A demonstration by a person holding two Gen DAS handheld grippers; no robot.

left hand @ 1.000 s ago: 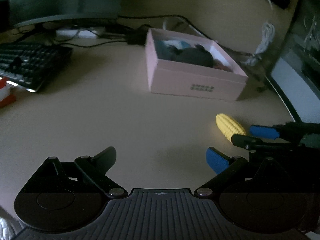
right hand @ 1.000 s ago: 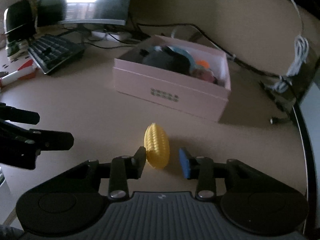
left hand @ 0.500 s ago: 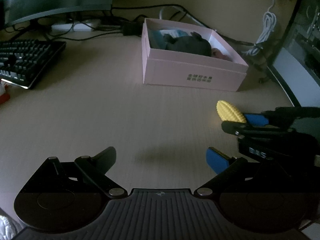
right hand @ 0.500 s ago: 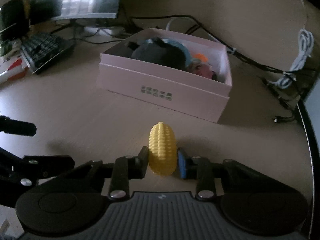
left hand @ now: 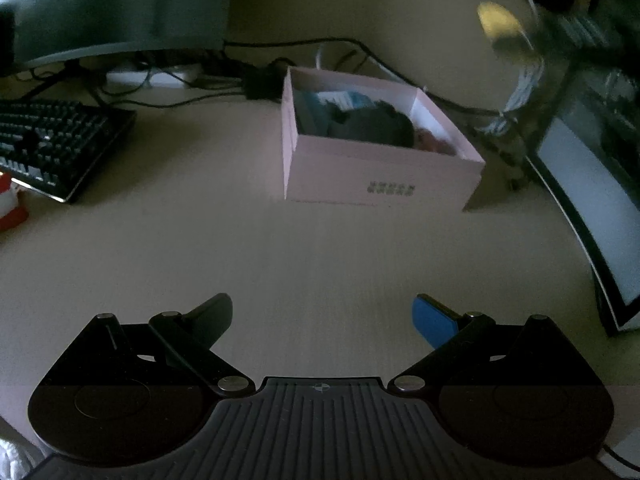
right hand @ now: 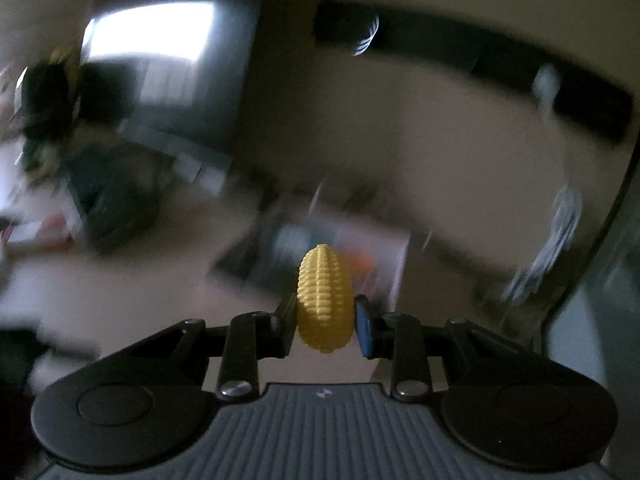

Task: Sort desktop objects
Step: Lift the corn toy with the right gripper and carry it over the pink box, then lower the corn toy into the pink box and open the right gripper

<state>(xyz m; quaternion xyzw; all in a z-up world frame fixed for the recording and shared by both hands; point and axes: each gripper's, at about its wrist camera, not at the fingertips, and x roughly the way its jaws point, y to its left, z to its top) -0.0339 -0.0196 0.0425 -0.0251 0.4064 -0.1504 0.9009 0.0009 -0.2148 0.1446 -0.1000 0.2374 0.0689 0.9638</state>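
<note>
My right gripper (right hand: 325,322) is shut on a yellow toy corn cob (right hand: 325,298), which stands upright between its pads, lifted off the desk. The background of the right wrist view is smeared by motion. In the left wrist view the same corn (left hand: 500,26) shows as a yellow blur high at the upper right, above the pink open box (left hand: 380,176). The box holds a dark soft thing and other items. My left gripper (left hand: 322,316) hangs open over bare desk with nothing between its fingers.
A black keyboard (left hand: 52,144) lies at the left, with a red and white object (left hand: 12,208) near it. A monitor (left hand: 112,8) and cables stand at the back. A second screen (left hand: 592,200) borders the right side. White coiled cable (left hand: 520,92) hangs beside it.
The right gripper closed on the corn cob and lifted it off the desk, rising toward the box. The left gripper stayed open in about the same place.
</note>
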